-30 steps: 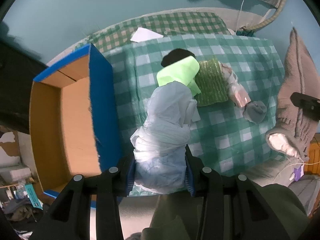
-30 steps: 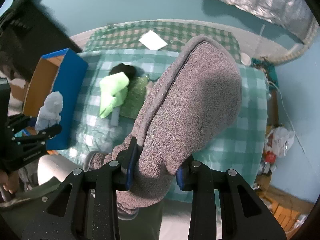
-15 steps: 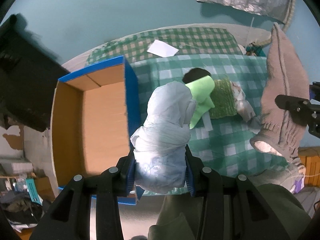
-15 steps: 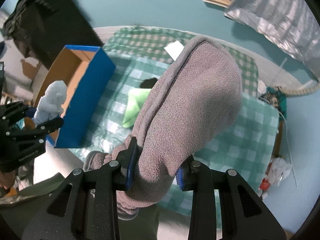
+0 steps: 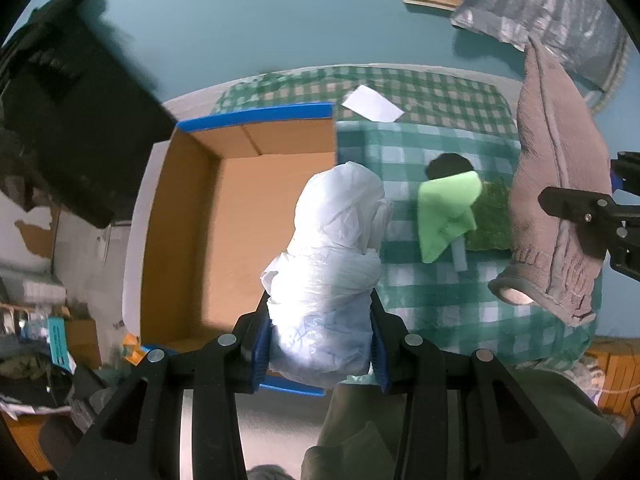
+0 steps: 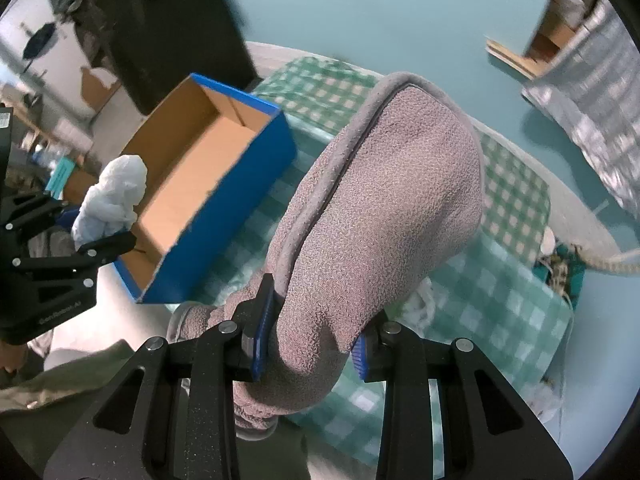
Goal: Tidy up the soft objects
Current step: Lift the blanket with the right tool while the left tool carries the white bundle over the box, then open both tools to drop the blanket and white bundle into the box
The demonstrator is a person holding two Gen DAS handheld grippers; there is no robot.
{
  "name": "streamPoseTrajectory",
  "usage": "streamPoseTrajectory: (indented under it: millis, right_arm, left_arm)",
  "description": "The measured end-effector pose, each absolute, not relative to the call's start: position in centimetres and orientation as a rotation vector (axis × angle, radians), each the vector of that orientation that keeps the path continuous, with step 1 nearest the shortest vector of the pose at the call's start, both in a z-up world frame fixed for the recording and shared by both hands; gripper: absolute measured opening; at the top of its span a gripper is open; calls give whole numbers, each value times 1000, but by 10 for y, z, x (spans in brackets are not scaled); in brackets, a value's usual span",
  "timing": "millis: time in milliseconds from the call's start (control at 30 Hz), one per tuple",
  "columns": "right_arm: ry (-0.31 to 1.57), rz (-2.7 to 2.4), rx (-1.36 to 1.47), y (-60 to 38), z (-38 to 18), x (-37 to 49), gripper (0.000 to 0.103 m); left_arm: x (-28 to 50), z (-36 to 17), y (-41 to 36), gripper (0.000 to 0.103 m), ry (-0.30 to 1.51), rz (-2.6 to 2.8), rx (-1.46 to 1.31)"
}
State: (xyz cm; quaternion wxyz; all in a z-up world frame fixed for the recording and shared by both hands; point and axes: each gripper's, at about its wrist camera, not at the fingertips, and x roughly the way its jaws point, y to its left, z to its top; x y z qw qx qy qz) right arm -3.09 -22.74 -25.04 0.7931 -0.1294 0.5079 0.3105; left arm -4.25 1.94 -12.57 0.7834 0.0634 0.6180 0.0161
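Note:
My left gripper [image 5: 320, 340] is shut on a crumpled white plastic bag [image 5: 332, 264] and holds it in the air at the right edge of the open blue cardboard box [image 5: 240, 216]. The bag also shows in the right wrist view [image 6: 114, 204], beside the box [image 6: 224, 200]. My right gripper [image 6: 310, 338] is shut on a grey-brown fleece garment [image 6: 372, 208], held above the checked table; it shows in the left wrist view [image 5: 556, 200] at the right. A light green cloth [image 5: 444, 208], a dark green cloth [image 5: 490, 220] and a black item [image 5: 448, 164] lie on the table.
The green checked tablecloth [image 5: 440, 288] covers the table. A white paper [image 5: 372, 104] lies at its far side. A dark cabinet [image 5: 60, 120] stands left of the box. Cluttered shelves [image 5: 36, 332] sit low on the left. A silver foil sheet [image 5: 540, 8] hangs at the upper right.
Both grippers have moved left with their loads. The white bag now hangs at the box's right edge, and the box fills more of both views.

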Motion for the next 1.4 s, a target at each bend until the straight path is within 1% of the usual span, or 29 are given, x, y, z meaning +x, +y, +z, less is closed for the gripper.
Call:
streamPoseTrajectory:
  millis: [767, 1400]
  right_arm:
    - [1064, 888, -482, -95, -247, -18, 31]
    - [1124, 951, -561, -25, -278, -13, 31]
  left_arm:
    - [-42, -138, 110, 42, 1358, 211, 13]
    - [-37, -167, 164, 42, 1401, 310, -18]
